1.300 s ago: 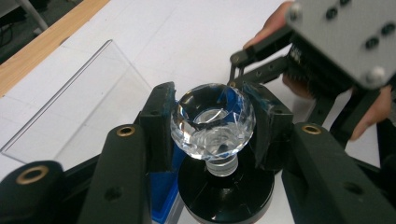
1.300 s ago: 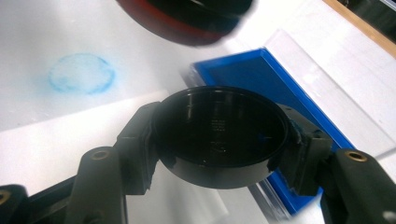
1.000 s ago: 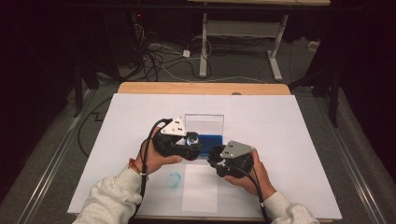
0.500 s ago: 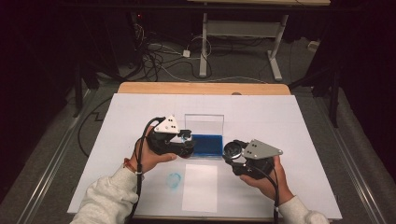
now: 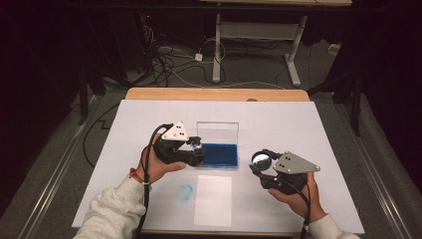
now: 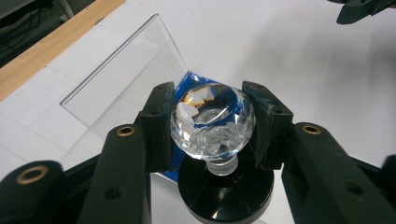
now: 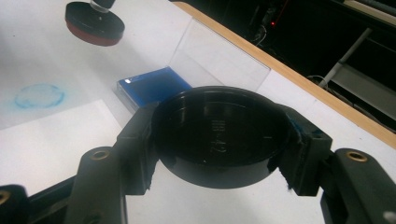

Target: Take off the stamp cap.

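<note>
My left gripper (image 5: 193,150) is shut on the clear faceted knob (image 6: 212,121) of a stamp. The stamp's black round base (image 6: 226,193) hangs below the knob, over the left end of the blue ink pad (image 5: 219,155). My right gripper (image 5: 259,162) is shut on a black round cap (image 7: 219,135), held to the right of the pad above the white mat. In the right gripper view the stamp's base (image 7: 95,21) appears far off with a reddish underside, next to the ink pad (image 7: 152,86).
The pad's clear lid (image 5: 217,133) stands open behind it. A white sheet of paper (image 5: 214,199) lies in front of the pad, with a blue ring mark (image 5: 185,191) on the mat to its left. The wooden table edge (image 5: 214,93) runs along the far side.
My right gripper has drawn away to the right from the left gripper and a little up, taking the black cap with it. The left gripper has stayed by the ink pad.
</note>
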`<state>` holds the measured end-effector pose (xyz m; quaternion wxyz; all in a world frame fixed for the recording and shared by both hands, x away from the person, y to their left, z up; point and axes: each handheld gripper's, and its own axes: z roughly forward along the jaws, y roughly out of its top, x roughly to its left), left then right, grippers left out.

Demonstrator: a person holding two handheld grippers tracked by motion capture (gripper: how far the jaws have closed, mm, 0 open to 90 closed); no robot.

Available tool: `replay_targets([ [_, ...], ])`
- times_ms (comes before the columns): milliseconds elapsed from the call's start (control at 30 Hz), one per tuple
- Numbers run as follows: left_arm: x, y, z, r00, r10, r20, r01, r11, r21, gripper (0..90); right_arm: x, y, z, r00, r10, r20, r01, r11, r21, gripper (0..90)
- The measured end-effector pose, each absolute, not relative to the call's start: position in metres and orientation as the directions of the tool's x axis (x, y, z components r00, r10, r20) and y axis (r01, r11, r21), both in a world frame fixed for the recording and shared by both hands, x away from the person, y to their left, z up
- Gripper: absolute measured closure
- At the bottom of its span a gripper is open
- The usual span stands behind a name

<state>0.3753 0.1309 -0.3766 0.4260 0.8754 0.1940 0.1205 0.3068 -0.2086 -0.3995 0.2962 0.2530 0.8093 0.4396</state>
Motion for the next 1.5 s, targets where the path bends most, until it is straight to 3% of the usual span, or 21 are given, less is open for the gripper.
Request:
replay_targets([
  [1000,0.382,0.140,-0.380,0.889,0.456,0.026,0.258,-0.548,0.796,55.2,0.291,-0.238,-0.414,-0.682,0.697,-0.221,0.216,0.480,0.850,38.8],
  [1500,0.382,0.144,-0.379,0.887,0.462,0.030,0.253,-0.538,0.804,55.2,0.291,-0.233,-0.416,-0.702,0.679,-0.215,0.215,0.489,0.845,38.8],
])
